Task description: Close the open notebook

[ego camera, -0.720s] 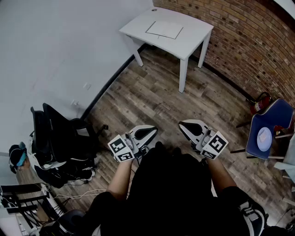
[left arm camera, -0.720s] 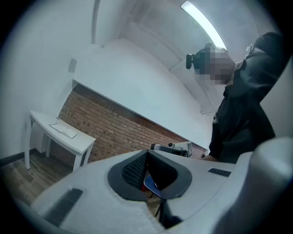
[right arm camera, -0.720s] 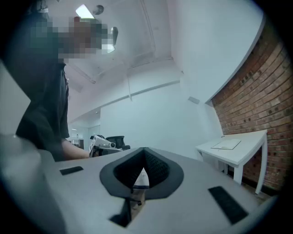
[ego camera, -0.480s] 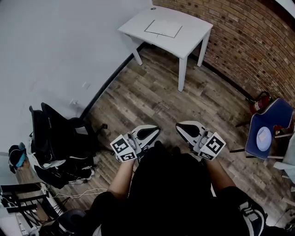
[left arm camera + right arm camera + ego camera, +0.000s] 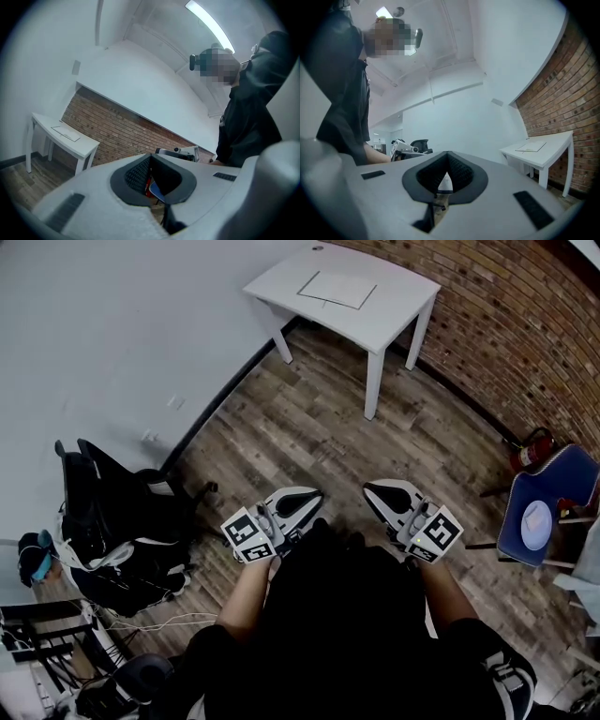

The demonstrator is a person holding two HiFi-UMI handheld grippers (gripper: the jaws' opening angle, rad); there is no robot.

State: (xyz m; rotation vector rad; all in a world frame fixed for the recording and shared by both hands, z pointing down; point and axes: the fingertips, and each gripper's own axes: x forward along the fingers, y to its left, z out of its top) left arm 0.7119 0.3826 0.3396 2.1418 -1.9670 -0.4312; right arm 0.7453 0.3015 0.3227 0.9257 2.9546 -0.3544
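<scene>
The notebook [image 5: 336, 289] lies flat and pale on a white table [image 5: 394, 320] in the far corner by the brick wall. It also shows as a thin slab, notebook [image 5: 65, 133] in the left gripper view and notebook [image 5: 530, 147] in the right gripper view. My left gripper [image 5: 309, 497] and right gripper [image 5: 373, 491] are held side by side close to my body, far from the table, over the wooden floor. Both are shut with nothing between their jaws. The left gripper [image 5: 151, 158] and right gripper [image 5: 447, 154] show their tips meeting.
A brick wall [image 5: 525, 343] runs along the right and a white wall [image 5: 112, 334] along the left. Black chairs and bags [image 5: 122, 531] stand at the left. A blue chair [image 5: 539, 512] and a red extinguisher [image 5: 530, 448] are at the right. Wooden floor [image 5: 319, 427] lies between me and the table.
Only the head view has shifted slightly. Both grippers stay shut in front of my body, about where they were.
</scene>
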